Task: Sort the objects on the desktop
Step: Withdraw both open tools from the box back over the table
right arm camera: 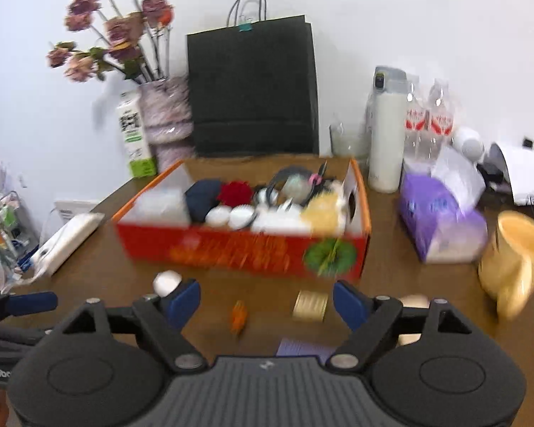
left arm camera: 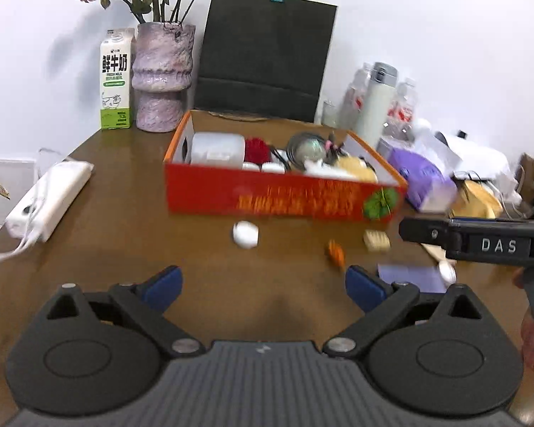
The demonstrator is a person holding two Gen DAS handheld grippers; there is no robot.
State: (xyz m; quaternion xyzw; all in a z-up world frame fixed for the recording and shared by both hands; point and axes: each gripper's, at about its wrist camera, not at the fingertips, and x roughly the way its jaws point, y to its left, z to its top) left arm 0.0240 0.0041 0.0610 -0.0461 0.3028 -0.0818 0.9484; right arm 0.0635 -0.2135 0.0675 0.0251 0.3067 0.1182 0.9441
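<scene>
Left gripper [left arm camera: 263, 286] and right gripper [right arm camera: 267, 304] were held wide open, empty. Bare table [left arm camera: 124, 220] lay between them and red box [left arm camera: 267, 195] at 12 o'clock; white piece [left arm camera: 245, 235], orange piece [right arm camera: 239, 315], beige block [right arm camera: 310, 306] were scattered along its near edge.

My two wrist cameras look forward over the table toward the back wall; both take in the red box [left arm camera: 281, 195] [right arm camera: 242, 249] nearby, the left view set further left
</scene>
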